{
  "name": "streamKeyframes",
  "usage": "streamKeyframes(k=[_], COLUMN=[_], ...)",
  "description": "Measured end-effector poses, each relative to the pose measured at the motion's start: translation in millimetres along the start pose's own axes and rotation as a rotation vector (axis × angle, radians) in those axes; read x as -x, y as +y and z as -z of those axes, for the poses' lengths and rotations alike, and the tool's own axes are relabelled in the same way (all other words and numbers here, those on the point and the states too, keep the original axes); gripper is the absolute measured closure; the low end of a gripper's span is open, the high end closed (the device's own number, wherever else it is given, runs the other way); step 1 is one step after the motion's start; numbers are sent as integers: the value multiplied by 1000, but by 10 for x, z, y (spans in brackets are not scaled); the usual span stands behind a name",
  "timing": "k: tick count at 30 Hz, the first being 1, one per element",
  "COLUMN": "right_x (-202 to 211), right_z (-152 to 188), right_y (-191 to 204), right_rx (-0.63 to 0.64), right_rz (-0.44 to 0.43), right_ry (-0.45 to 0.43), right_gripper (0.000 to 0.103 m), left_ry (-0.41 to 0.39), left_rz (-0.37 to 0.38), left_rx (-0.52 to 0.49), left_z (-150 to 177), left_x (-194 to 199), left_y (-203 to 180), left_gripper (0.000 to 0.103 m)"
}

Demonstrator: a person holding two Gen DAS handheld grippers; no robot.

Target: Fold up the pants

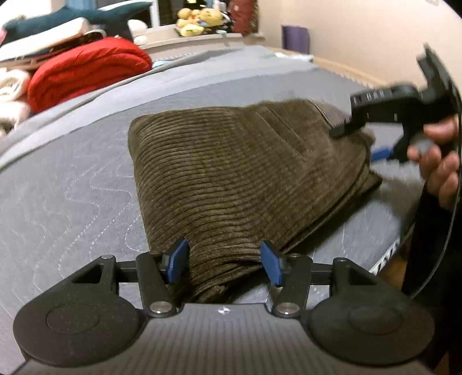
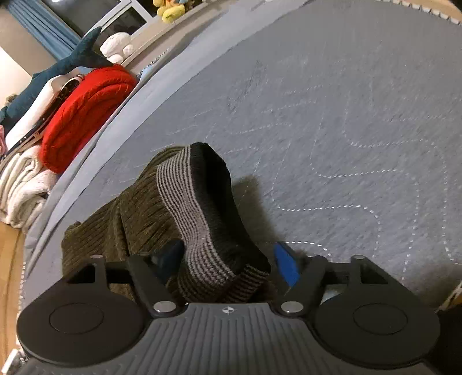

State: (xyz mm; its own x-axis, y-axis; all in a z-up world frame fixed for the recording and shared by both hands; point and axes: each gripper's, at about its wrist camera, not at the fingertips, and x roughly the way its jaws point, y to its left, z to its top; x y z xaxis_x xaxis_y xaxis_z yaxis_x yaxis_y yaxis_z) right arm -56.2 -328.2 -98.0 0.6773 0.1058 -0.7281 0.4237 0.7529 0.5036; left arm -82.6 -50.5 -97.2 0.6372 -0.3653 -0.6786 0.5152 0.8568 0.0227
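Dark olive corduroy pants [image 1: 236, 173] lie folded on the grey quilted mattress [image 1: 72, 184]. My left gripper [image 1: 225, 261] is at the near end of the fold. Its blue pads [image 1: 179, 259] press on either side of the thick roll of cloth, which is lifted a little off the mattress. In the right wrist view the striped grey and black waistband [image 2: 199, 219] stands up between the fingers of my right gripper [image 2: 228, 261]. Those jaws stand wide, and the bright blue pad [image 2: 286, 265] is just clear of the cloth. The left wrist view shows a hand [image 1: 439, 164] holding the right gripper at the pants' far right corner.
A red blanket [image 1: 86, 72], white towels [image 2: 23, 184] and a dark blue plush shark [image 2: 66, 60] are piled along the far side of the bed. Yellow plush toys [image 1: 199, 20] sit on the ledge behind. The mattress edge and wooden floor [image 2: 8, 274] are at the left.
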Motion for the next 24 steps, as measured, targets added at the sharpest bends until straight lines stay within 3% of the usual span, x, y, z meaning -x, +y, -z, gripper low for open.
streamKeyframes(k=[4, 12, 17, 20, 22, 24], right_x=[-207, -251, -293, -298, -324, -319], right_z=[-36, -24, -60, -77, -89, -85], right_y=[-172, -34, 34, 65, 96, 116], right_rx=[-58, 52, 96, 109, 115, 127], right_rz=[-76, -76, -79, -81, -81, -78], right_ry=[122, 147, 127, 112, 102, 96], right_gripper=[15, 9, 15, 21, 27, 27], left_ry=[5, 9, 43, 138, 234, 232], left_rz=[15, -19, -26, -37, -60, -67], left_rx=[188, 414, 550, 573, 557, 562], left_z=[-174, -790, -1068, -1136, -1092, -1092], left_x=[86, -239, -577, -867, -1076, -1102], left_y=[196, 728, 1065, 1164, 1167, 1171], left_gripper=[34, 21, 21, 36, 35, 30])
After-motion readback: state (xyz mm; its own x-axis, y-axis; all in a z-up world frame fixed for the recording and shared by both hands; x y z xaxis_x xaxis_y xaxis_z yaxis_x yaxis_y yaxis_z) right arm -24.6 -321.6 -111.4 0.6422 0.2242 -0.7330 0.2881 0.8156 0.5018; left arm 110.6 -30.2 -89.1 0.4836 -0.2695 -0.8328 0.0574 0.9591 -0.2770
